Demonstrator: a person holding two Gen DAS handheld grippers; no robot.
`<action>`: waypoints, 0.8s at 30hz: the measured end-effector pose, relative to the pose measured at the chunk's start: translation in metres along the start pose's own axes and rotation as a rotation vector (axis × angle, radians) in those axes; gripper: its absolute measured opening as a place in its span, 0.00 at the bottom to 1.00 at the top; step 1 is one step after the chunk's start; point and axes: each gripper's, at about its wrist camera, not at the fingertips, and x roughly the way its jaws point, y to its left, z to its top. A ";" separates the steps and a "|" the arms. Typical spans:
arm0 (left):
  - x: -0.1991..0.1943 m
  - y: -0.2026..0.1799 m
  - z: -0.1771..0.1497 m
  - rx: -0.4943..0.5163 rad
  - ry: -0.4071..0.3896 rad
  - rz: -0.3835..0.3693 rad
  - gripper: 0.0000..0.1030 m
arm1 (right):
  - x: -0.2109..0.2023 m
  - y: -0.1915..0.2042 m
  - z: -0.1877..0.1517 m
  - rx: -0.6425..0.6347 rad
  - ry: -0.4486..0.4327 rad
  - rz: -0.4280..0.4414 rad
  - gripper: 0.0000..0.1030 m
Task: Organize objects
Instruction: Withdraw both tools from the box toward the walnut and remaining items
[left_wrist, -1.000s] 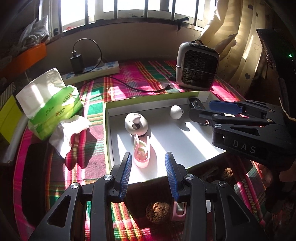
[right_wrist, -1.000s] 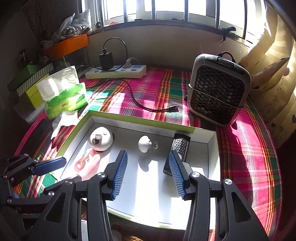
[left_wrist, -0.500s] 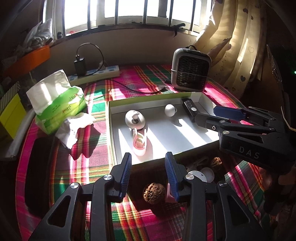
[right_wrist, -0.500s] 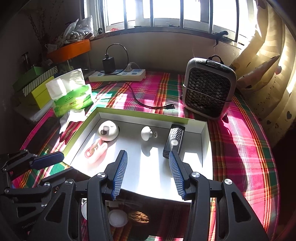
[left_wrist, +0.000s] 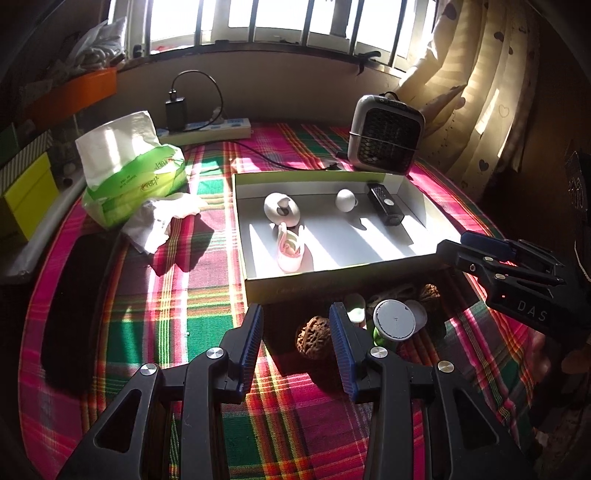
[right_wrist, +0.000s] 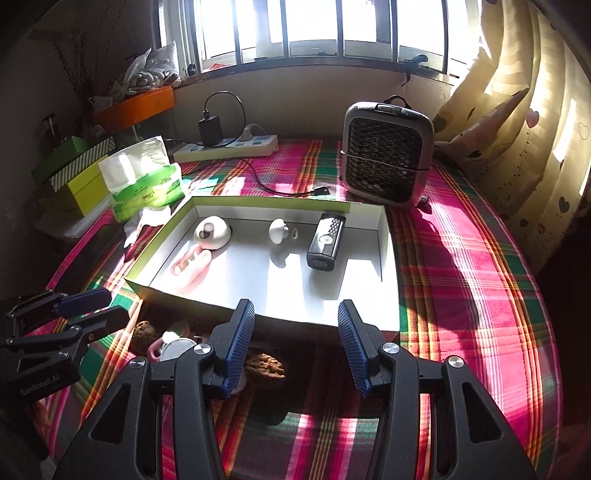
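Both tongs (left_wrist: 296, 345) withdrawn; wrinkled walnut (left_wrist: 313, 337) revealed.

We see our left gripper (left_wrist: 296, 343) as matte black plastic, each finger lined inside with a ribbed blue pad (left_wrist: 252, 341) and fixed by round silver screws behind it. Our right gripper (right_wrist: 296, 347) matches, with triangular cut-outs further back and white "DAS" lettering on its side.

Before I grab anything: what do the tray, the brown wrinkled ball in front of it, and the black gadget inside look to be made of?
Tray: likely cardboard, matte white inside, green edge; thin folded walls.
Brown ball: looks like a walnut shell, hard and deeply wrinkled, dull brown.
Black gadget: probably plastic, glossy black, with a perforated end and a round pale button; metal parts cannot be ruled out.
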 end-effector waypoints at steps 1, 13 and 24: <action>0.000 0.000 -0.002 0.000 0.003 -0.007 0.34 | 0.000 -0.001 -0.002 0.004 0.002 0.001 0.47; 0.009 -0.001 -0.016 0.002 0.043 -0.035 0.34 | 0.001 -0.008 -0.020 0.023 0.029 -0.004 0.47; 0.022 -0.003 -0.013 0.005 0.056 -0.040 0.35 | 0.008 -0.013 -0.031 0.047 0.067 0.011 0.49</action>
